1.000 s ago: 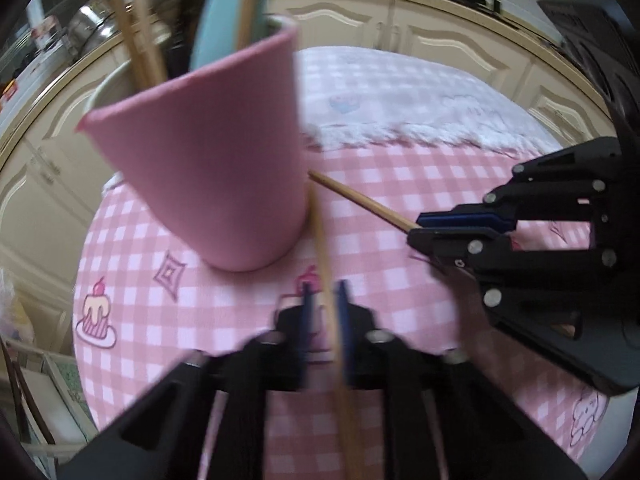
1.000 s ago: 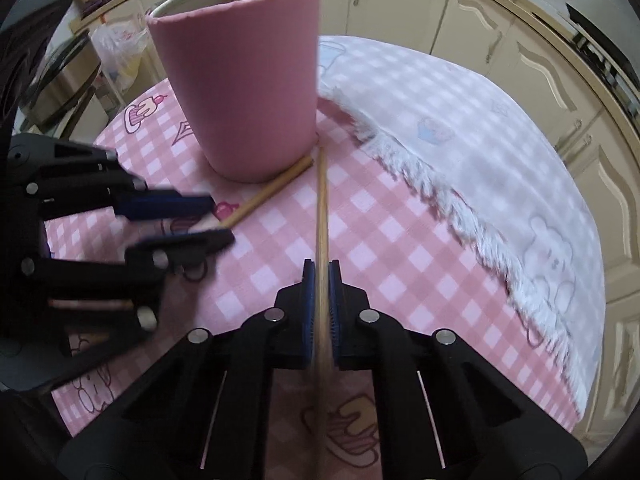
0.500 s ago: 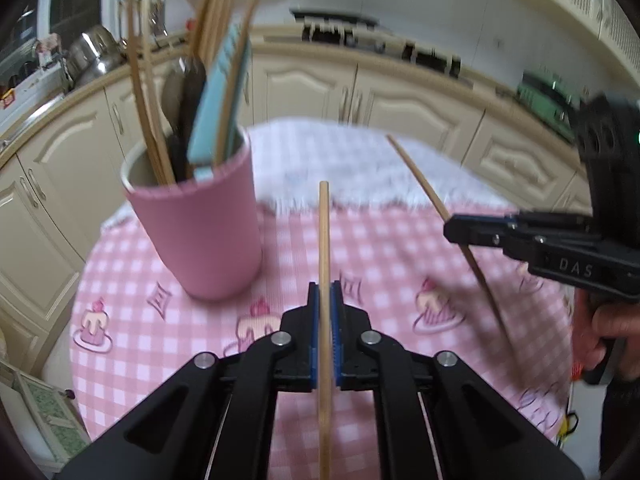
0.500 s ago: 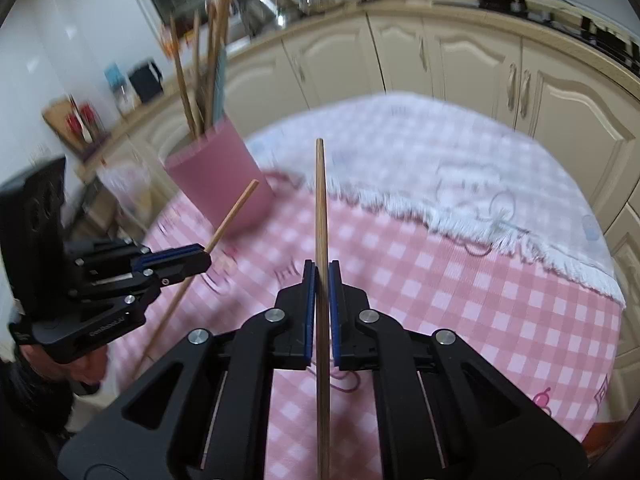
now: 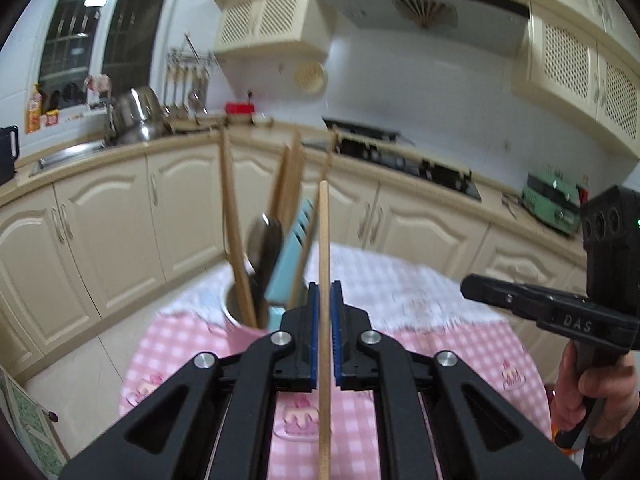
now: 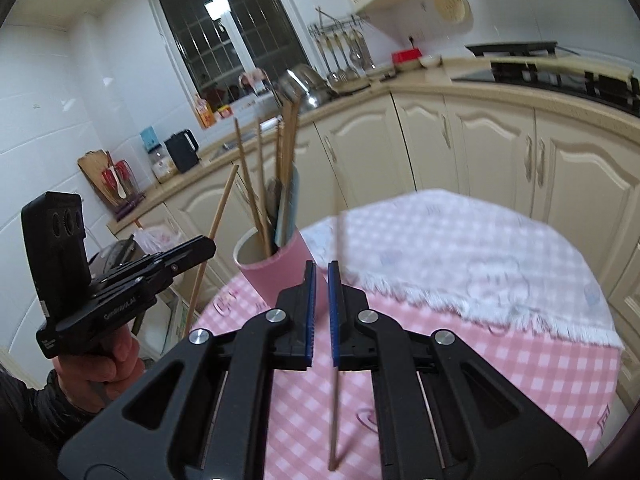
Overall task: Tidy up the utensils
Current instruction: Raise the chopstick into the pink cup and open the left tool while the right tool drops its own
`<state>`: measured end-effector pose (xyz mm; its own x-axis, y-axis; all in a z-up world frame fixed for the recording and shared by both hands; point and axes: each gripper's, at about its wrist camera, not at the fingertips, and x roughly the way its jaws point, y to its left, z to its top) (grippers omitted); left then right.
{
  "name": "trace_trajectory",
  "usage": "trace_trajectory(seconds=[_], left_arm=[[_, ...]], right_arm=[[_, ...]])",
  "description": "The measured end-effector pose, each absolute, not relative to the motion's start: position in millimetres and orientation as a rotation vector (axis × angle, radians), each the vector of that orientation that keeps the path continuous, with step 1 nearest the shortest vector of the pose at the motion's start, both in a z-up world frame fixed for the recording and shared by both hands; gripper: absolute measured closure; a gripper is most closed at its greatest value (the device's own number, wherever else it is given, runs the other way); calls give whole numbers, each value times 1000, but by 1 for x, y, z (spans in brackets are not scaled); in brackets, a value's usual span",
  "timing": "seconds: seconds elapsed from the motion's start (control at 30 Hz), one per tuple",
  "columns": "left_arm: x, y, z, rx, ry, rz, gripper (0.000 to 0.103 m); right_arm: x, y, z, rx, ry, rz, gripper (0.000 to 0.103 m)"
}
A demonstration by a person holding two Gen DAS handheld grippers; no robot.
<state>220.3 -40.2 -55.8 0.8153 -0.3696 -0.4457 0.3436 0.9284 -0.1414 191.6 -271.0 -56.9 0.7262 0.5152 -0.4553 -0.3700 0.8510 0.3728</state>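
My left gripper [image 5: 325,286] is shut on a wooden chopstick [image 5: 324,232] that points upward. Just behind it stands the pink cup [image 5: 244,336], holding wooden sticks, a dark spoon and a light-blue utensil. My right gripper [image 6: 320,266] has its jaws close together, and I see nothing between the pads. A thin, blurred chopstick [image 6: 334,412] runs along the right pad, its lower end over the tablecloth; it looks loose. The pink cup [image 6: 288,264] is left of and beyond this gripper. The left gripper [image 6: 210,246] with its chopstick [image 6: 220,216] is further left.
The round table carries a pink checked cloth [image 6: 520,380] with a white fringed cloth [image 6: 460,248] over its far half. Cream kitchen cabinets and a counter curve behind. A hand [image 5: 580,392] holds the right gripper [image 5: 466,282], which shows no stick in the left wrist view.
Both grippers have risen from the table and tilted upward, so the cup now sits lower in view. The right chopstick, earlier clamped upright between the pads, now appears thin and blurred beside them.
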Motion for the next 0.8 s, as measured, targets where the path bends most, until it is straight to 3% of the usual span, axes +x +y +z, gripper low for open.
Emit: trace_trajectory(seconds=[0.13,0.27,0.37,0.4,0.43,0.5,0.6,0.73,0.8], left_arm=[[224,-34,-43,-65,448,-359,98],[221,-30,-39,-65,442,-361,98],[220,-29,-46,-68,456,-363,98],[220,-29,-48,-69,461,-363,98],[220,-29,-50,-70,468,-361,98],[220,-27,-51,-76,473,-361,98],[218,-25,-53,-75,476,-359,98],[220,-21,-55,-76,482,-356,98],[220,-19,-55,-78,482,-355,98]], right_arm=[[206,-256,-55,188,648,470,97],[225,-243,-91,123,835,399,95],[240,-237,-126,96,938,356,74],[246,-235,-137,83,966,338,59],[250,-231,-144,66,976,331,53],[256,-225,-155,33,998,315,55],[265,-215,-167,7,1033,317,70],[275,-199,-177,-46,1058,316,72],[277,-192,-181,-99,1055,302,83]])
